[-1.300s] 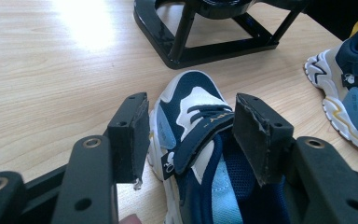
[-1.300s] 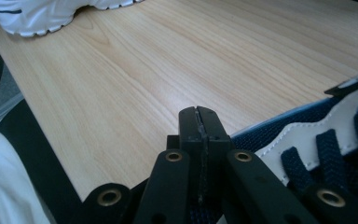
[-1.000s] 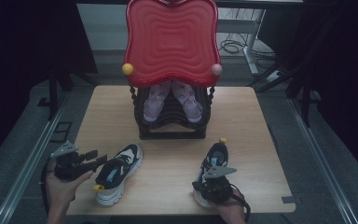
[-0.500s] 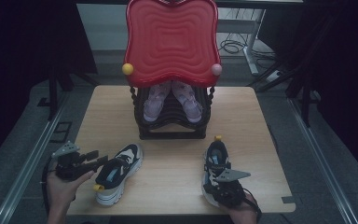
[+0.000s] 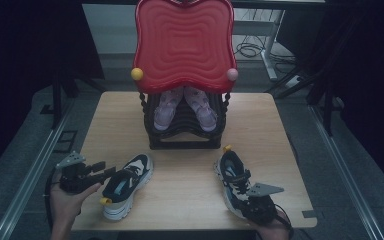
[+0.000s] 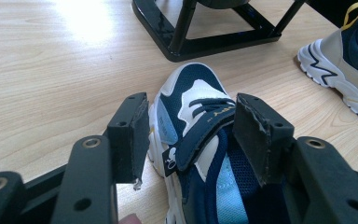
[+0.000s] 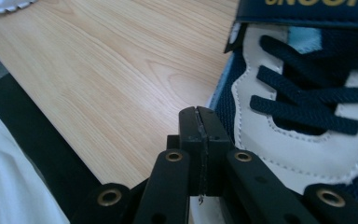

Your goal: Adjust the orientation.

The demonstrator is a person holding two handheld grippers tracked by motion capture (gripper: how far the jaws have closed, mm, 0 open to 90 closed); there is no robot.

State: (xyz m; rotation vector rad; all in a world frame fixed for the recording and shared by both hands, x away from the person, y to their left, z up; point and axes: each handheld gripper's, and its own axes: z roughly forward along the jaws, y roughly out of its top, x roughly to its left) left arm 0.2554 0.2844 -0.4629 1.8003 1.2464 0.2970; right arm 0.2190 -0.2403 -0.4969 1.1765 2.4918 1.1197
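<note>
**Left jaws straddle left sneaker's strap; right jaws clenched beside right sneaker**

Wooden table [image 5: 280, 130] holds a black shoe rack [image 5: 185, 132] at back centre, with a red wavy panel [image 5: 184, 42] above it and 1 pair of pink shoes [image 5: 185, 107] inside. 2 navy-and-white sneakers lie in front, well apart, both toes pointing toward the rack.

Left sneaker [image 5: 125, 184]: long axis runs near-to-far, toe tilted a bit right toward the rack. Left gripper [image 5: 102, 172] comes at it from the left side, at the heel-to-midfoot area. In the left gripper view the jaws stand spread, 1 on each side of the sneaker's [image 6: 200, 140] strap and tongue, not pressing yet as far as I can tell. The shoe lies straight ahead of and between the jaws, so the coming squeeze looks like it only needs closing across the shoe's width.

Right sneaker [image 5: 234, 181]: long axis near-to-far, yellow heel loop at the far end? No, toe near, loop far. Right gripper [image 5: 257, 205] sits at its near end. In the right gripper view the jaws are clenched pad to pad on nothing, with the laces [image 7: 307, 93] just to their right.

Left hand is nearer a grasp.
</note>
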